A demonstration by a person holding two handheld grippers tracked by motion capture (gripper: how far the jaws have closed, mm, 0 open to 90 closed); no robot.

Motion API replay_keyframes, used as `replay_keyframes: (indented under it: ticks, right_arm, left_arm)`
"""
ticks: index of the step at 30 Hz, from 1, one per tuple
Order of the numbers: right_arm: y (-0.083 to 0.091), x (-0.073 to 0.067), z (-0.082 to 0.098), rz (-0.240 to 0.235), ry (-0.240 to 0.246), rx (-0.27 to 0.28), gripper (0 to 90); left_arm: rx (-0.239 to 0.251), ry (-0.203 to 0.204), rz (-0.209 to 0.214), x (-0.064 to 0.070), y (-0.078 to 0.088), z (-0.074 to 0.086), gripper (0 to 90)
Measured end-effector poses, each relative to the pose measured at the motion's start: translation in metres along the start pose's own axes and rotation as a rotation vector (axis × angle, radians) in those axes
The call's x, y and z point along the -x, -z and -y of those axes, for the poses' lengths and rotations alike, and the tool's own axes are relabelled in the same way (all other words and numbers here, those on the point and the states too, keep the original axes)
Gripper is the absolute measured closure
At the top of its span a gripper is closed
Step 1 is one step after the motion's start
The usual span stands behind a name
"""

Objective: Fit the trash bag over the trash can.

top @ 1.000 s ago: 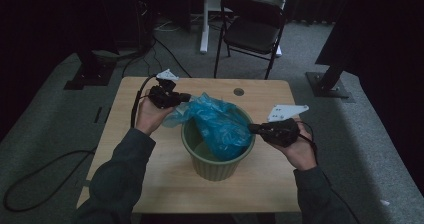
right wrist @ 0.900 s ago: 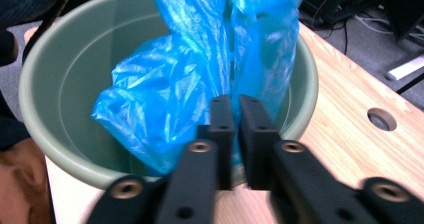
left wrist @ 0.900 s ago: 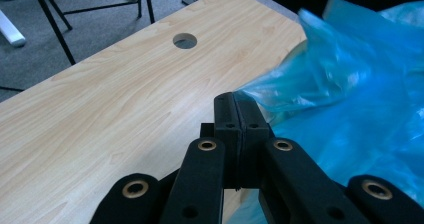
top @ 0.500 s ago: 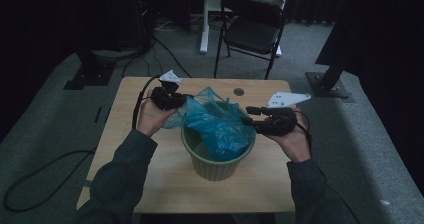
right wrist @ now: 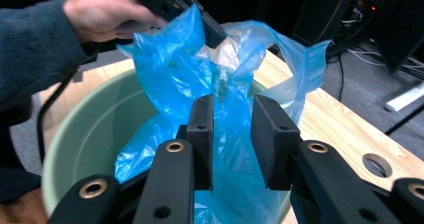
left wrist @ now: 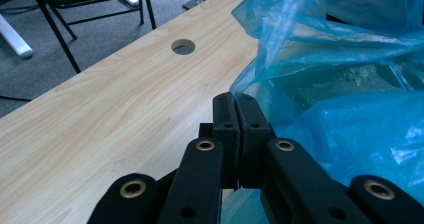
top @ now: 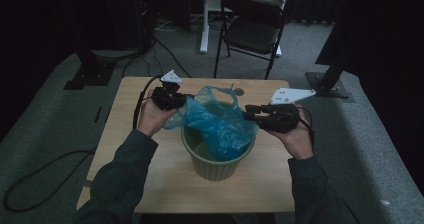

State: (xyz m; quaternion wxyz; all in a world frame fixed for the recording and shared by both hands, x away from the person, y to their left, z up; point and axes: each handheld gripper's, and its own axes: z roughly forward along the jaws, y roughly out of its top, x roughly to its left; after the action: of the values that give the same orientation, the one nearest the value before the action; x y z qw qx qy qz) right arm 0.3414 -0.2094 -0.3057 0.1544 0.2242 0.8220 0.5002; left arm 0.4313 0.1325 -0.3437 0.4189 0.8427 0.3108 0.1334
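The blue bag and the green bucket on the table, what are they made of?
The blue bag looks like thin plastic film: translucent, glossy, crumpled. The green bucket seems to be matte moulded plastic with a ribbed wall, though glazed pottery can't be ruled out. The table shows pale wood grain, perhaps laminate.

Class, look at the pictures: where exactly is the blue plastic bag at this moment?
In the high view the blue plastic bag sits mid-table, partly inside the green bin, between the left gripper pinching its edge and the right gripper.
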Motion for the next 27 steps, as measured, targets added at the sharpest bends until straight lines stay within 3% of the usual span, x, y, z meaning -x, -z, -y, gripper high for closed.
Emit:
replay_keyframes:
  ticks: [6, 12, 19, 24, 25, 27]
  right_arm:
    - [0.004, 0.000, -0.001, 0.008, -0.004, 0.013, 70.9]
    - [-0.015, -0.004, -0.007, -0.001, 0.018, -0.032, 72.2]
    - [-0.047, -0.007, -0.014, -0.017, 0.029, -0.104, 62.3]
    - [-0.060, -0.007, -0.015, -0.028, 0.033, -0.151, 59.9]
    - [-0.067, -0.006, -0.015, -0.018, 0.038, -0.183, 59.8]
    - [-0.067, -0.006, -0.015, -0.018, 0.038, -0.183, 59.8]
  left_arm:
    - [0.002, -0.005, 0.002, 0.002, -0.001, -0.001, 88.8]
    - [0.002, -0.011, 0.004, 0.005, -0.001, -0.003, 88.7]
    - [0.006, -0.024, 0.000, 0.010, -0.002, -0.006, 88.7]
    - [0.008, -0.024, 0.001, 0.011, -0.003, -0.007, 88.7]
    - [0.009, -0.025, 0.001, 0.011, -0.003, -0.007, 88.7]
    - [0.011, -0.026, 0.002, 0.011, -0.003, -0.008, 88.7]
